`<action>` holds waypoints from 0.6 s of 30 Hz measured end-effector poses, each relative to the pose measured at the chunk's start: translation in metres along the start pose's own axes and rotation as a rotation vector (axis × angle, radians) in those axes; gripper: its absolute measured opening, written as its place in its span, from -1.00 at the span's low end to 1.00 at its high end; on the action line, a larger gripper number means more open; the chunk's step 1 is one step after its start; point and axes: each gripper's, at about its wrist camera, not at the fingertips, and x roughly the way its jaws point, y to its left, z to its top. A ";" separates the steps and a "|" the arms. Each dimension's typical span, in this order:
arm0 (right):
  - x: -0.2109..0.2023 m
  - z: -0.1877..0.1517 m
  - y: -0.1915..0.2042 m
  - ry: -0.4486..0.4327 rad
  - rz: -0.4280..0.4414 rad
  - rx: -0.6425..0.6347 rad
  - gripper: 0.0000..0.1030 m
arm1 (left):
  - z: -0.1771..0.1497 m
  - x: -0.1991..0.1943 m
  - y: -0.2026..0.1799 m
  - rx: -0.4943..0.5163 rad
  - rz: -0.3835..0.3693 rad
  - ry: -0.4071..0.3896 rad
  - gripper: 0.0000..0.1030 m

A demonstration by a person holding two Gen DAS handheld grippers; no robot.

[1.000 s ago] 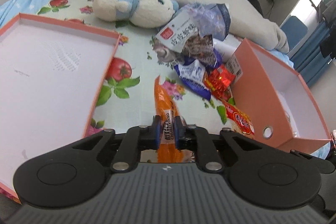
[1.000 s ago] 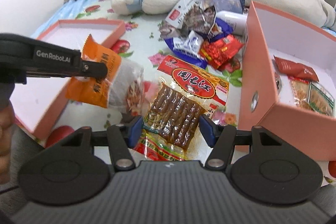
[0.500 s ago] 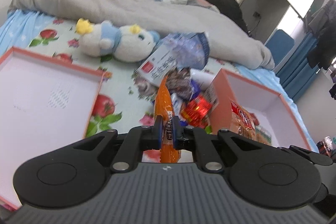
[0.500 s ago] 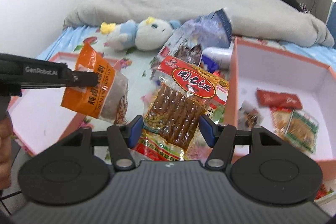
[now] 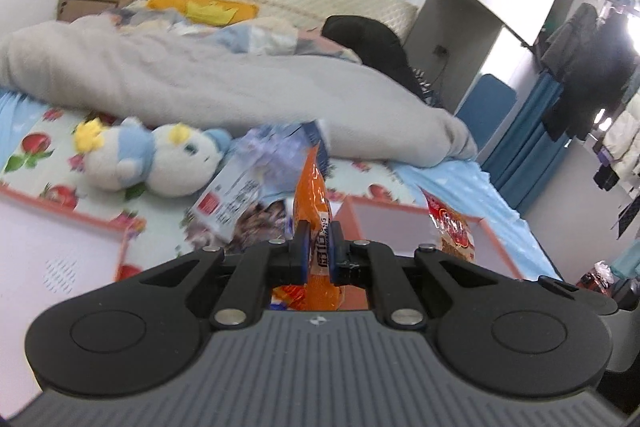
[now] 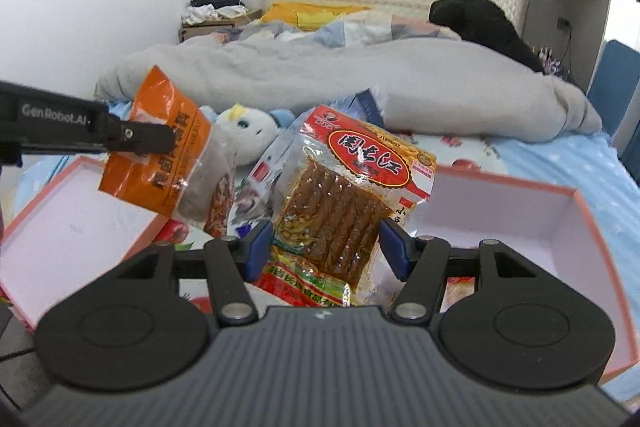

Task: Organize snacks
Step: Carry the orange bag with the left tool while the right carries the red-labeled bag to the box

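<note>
My left gripper [image 5: 318,239] is shut on an orange snack packet [image 5: 310,187] and holds it edge-on above the bed. The right wrist view shows the same orange packet [image 6: 172,163] hanging flat from the left gripper [image 6: 158,141] over the pink lid [image 6: 72,227]. A wide red-and-clear packet of brown sticks [image 6: 352,183] is held up by its lower sides, with my right gripper [image 6: 326,247] shut on it. It hangs beside the open pink box [image 6: 580,211] and shows in the left wrist view as the red packet [image 5: 452,231].
Loose snack bags [image 5: 248,195] lie heaped on the flowered sheet between lid and box. A blue-and-white plush toy [image 5: 160,159] lies behind them, then a grey duvet [image 5: 200,79]. More packets lie under my right gripper at the box's near end.
Both grippers have risen from the bed with their packets still held. The views have tipped up, so the headboard and walls now show and the bed sits lower.
</note>
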 end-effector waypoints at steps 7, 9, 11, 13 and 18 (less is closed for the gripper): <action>-0.005 0.013 -0.028 -0.045 -0.035 0.017 0.18 | 0.020 0.023 -0.038 0.037 -0.061 0.012 -0.80; -0.004 0.013 -0.038 -0.046 -0.040 0.034 0.18 | 0.021 0.034 -0.049 0.044 -0.081 0.031 -0.80; -0.002 0.012 -0.051 -0.041 -0.026 0.062 0.18 | 0.020 0.046 -0.061 0.054 -0.106 0.054 -0.80; 0.002 0.010 -0.060 -0.033 -0.041 0.068 0.18 | 0.018 0.059 -0.072 0.068 -0.116 0.081 -0.80; 0.009 -0.006 -0.088 -0.001 -0.080 0.087 0.19 | 0.008 0.094 -0.097 0.065 -0.141 0.154 -0.80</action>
